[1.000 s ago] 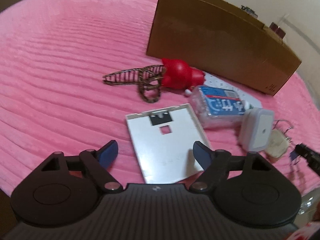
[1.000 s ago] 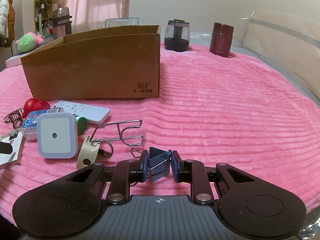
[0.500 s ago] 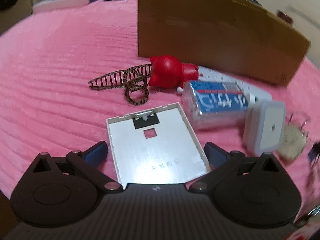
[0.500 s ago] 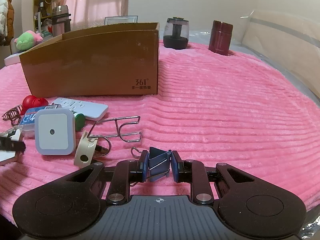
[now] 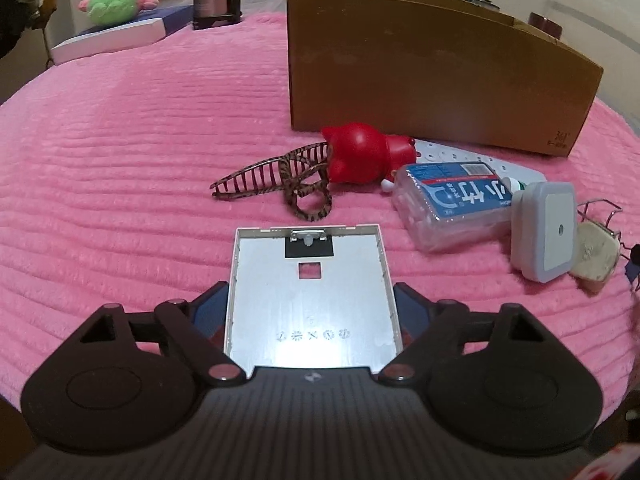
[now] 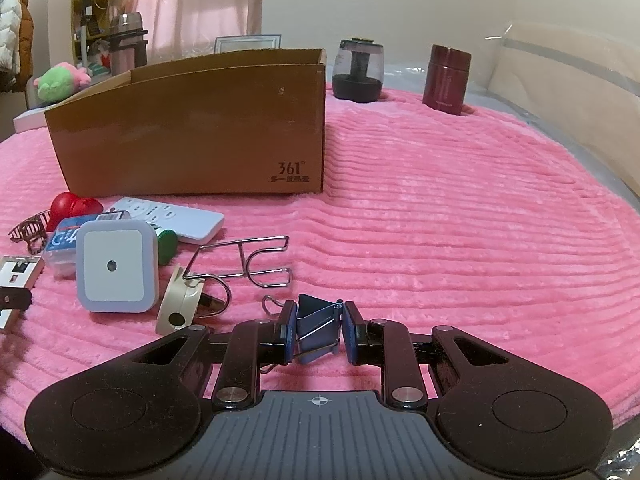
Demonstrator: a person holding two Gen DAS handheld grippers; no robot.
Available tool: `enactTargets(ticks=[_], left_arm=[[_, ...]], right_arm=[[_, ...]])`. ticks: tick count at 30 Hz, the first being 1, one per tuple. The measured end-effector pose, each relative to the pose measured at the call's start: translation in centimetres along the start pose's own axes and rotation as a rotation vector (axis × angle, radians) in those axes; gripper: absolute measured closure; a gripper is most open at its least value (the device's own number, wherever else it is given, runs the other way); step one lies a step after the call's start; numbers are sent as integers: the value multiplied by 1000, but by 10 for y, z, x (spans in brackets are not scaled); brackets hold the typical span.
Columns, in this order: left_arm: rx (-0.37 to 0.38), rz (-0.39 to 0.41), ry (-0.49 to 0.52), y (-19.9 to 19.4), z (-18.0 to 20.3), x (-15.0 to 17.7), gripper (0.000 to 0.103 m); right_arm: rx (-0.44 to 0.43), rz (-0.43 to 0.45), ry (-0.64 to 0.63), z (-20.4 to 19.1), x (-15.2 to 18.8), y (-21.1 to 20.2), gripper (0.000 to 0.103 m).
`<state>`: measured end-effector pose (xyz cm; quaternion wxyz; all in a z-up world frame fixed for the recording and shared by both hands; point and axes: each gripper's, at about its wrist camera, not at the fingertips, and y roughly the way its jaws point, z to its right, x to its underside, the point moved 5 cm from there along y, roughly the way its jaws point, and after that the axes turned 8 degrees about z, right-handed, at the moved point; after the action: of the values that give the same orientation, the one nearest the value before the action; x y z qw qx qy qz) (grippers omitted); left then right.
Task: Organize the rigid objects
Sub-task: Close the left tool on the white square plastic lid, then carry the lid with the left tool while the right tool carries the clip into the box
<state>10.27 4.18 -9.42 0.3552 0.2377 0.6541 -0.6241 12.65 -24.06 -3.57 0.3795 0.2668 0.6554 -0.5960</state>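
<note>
The left gripper (image 5: 311, 304) stands spread, one finger on each side of the grey tray-like plate (image 5: 310, 300) lying on the pink blanket (image 5: 120, 152); contact cannot be confirmed. The right gripper (image 6: 316, 330) is clenched on a blue binder clip (image 6: 316, 326). The cardboard box (image 6: 192, 136) stands at the far side.

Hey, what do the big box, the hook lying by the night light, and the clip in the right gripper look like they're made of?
Box: brown cardboard, matte, with thin folded walls and printed lettering.
Hook: bent metal wire, probably chromed steel, going by its shiny silver glint.
Clip, between the right gripper's pads: dark blue painted sheet metal by the look, with thin silver wire handles.
</note>
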Motion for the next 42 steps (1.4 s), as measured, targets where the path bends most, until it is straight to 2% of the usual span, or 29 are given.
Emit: enactTargets(ticks=[12,24,29,35,38,42], left_arm=[[8,22,50,-23,-10,-3,20],[63,117,91,-58,-10,-46,20],[129,154,144,-67,-3,-79,20],[208,201,189,-67,7,-138,20],[231,227,236,-66,12,-171,20],[261,230,279,-50,19,-217,20]], right_arm=[[-33,26,6,-10,-7,-13,83],[-99,89,56,-14,-40,-39,83],[-151,137,32,-21,-73,-45,83],[-238,207,-2,-35,-137,-40,83],[-295,206,-11,-40,-171,-23,83],[-319,181,-91,-48,-210,14,83]])
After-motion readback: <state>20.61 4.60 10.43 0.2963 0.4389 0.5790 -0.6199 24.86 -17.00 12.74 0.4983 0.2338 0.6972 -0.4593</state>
